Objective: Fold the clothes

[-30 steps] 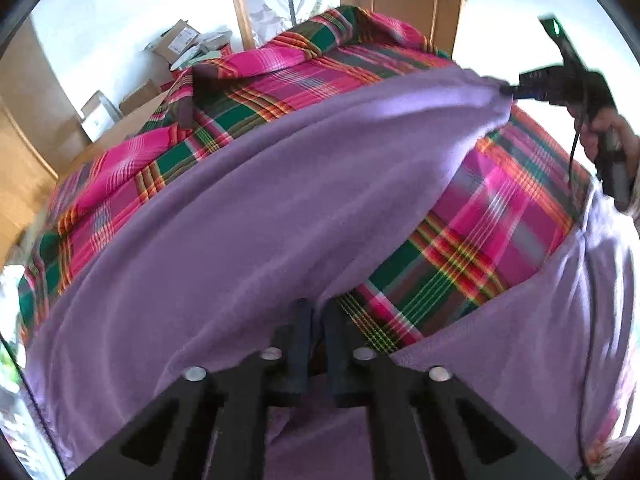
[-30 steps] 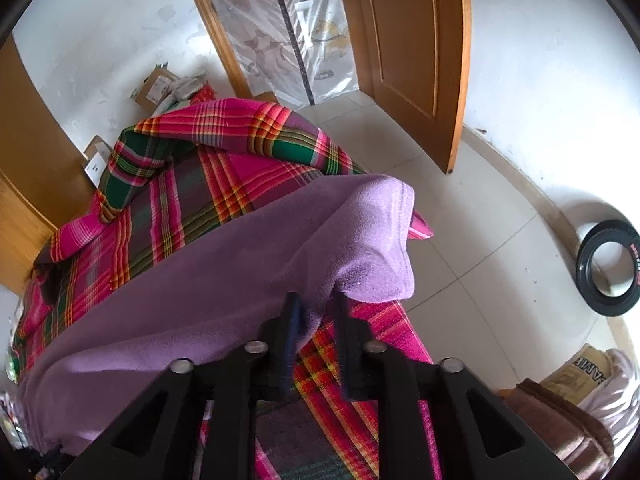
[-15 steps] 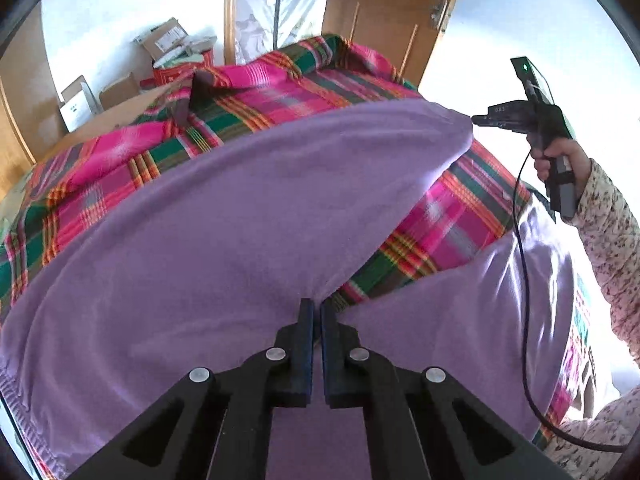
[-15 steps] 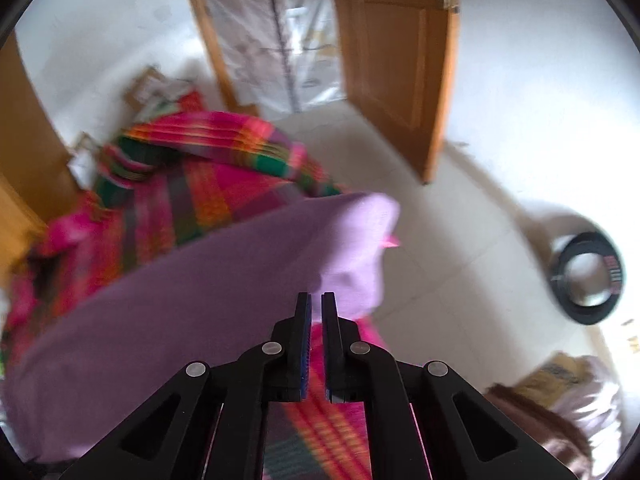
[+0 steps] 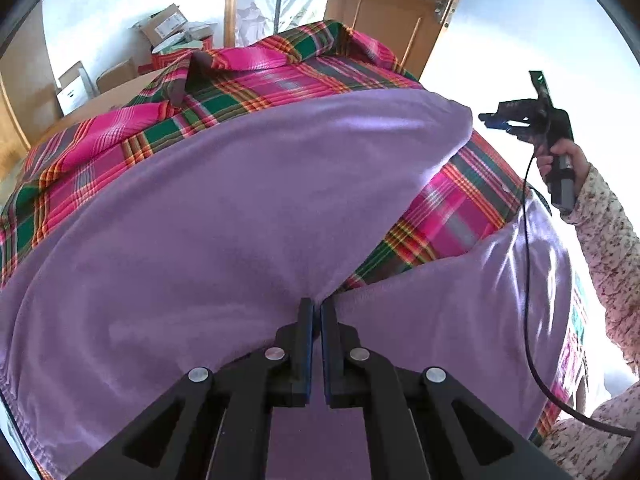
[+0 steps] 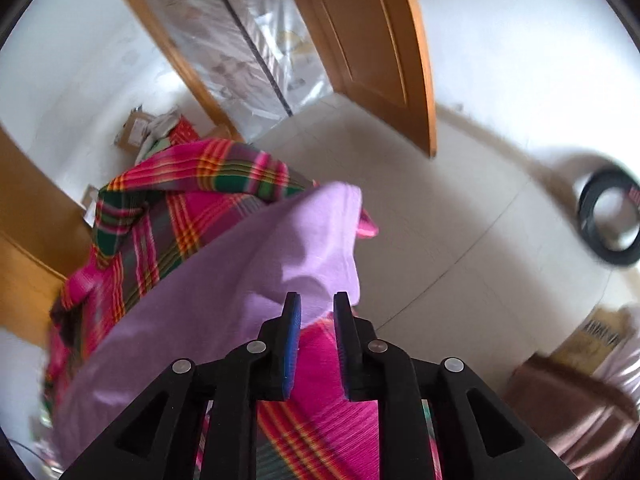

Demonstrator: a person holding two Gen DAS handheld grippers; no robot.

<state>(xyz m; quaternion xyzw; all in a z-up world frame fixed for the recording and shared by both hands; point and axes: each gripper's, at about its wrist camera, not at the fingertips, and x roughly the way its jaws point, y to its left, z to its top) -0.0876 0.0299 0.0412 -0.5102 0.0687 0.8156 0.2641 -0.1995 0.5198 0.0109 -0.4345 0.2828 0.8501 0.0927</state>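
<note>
A purple garment (image 5: 240,220) lies spread over a pink and green plaid cloth (image 5: 260,80), its upper half folded across. My left gripper (image 5: 314,308) is shut on the purple garment at the point where the fold edge meets the lower layer. In the left wrist view my right gripper (image 5: 486,118) is held in a hand, in the air just off the garment's far right corner, touching nothing. In the right wrist view the right gripper (image 6: 316,300) stands open with nothing between its fingers. The purple garment (image 6: 240,280) lies just ahead on the plaid cloth (image 6: 180,208).
A wooden door (image 6: 360,40) stands open on the tiled floor beyond. Cardboard boxes (image 5: 164,28) sit by the far wall. A black ring (image 6: 610,216) lies on the floor at right. A floral sleeve (image 5: 600,220) and a black cable (image 5: 528,280) cross the right side.
The right gripper let go of the purple corner, drew back off it and now stands open. The corner dropped onto the plaid cloth. The left gripper kept its hold.
</note>
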